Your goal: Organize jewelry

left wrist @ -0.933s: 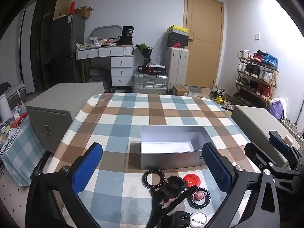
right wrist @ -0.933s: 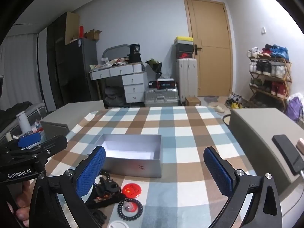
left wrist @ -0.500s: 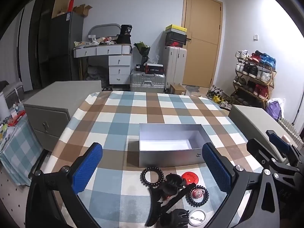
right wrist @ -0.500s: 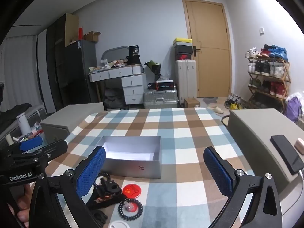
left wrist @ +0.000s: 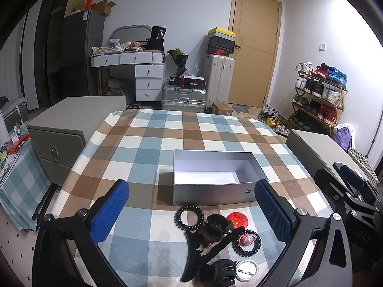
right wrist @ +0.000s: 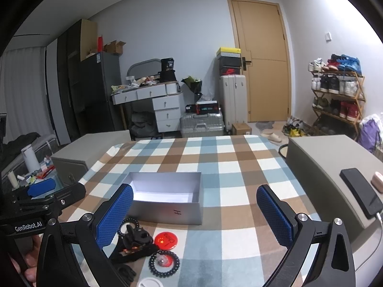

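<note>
Nearest the left gripper (left wrist: 190,210), at the table's front edge: one white round badge (left wrist: 246,267), two black claw clips, one (left wrist: 221,272) beside the badge and one (left wrist: 215,226) farther in, and one long black hair clip (left wrist: 210,251) lying diagonally between them. Two black spiral hair ties: one (left wrist: 247,242) ringing a small pink piece, the other (left wrist: 189,217) lying bare, close to the box. One red round badge (left wrist: 237,220) with a yellow star sits just beside the upper claw clip. Behind this cluster, one open silver box (left wrist: 210,195), white inside, nothing visible in it, stands on the checked tablecloth (left wrist: 153,143). Left gripper hovers low over the pile, blue pads spread wide, nothing between them. Right gripper (right wrist: 195,214) is held level to the right of the pile, fingers likewise parted wide and holding nothing. Beyond: two grey cabinets flank the table, one (left wrist: 69,124) left, one (right wrist: 328,160) right carrying one black phone (right wrist: 361,195).
</note>
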`<move>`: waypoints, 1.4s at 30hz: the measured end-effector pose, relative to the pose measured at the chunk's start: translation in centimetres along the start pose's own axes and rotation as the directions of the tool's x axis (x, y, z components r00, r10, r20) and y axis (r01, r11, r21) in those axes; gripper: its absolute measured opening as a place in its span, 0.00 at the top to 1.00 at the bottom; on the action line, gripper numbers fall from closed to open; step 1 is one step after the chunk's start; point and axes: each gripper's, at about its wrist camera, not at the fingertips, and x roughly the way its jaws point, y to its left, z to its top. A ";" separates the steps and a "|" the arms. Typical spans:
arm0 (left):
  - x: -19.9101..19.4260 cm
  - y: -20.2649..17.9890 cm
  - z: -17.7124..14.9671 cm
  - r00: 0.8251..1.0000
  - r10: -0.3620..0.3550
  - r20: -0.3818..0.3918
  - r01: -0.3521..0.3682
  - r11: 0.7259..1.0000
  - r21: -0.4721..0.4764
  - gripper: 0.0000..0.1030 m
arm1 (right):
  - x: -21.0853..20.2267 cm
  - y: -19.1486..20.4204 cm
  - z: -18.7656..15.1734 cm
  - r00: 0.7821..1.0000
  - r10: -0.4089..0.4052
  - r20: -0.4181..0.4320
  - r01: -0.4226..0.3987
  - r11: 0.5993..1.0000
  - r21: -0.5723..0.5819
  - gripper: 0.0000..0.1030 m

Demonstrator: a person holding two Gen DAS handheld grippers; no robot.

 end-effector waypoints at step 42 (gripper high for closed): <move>-0.2 -0.5 0.1 1.000 -0.011 -0.025 0.011 1.000 0.005 0.01 | -0.4 -0.1 0.0 1.000 0.011 0.008 -0.011 1.000 0.004 0.00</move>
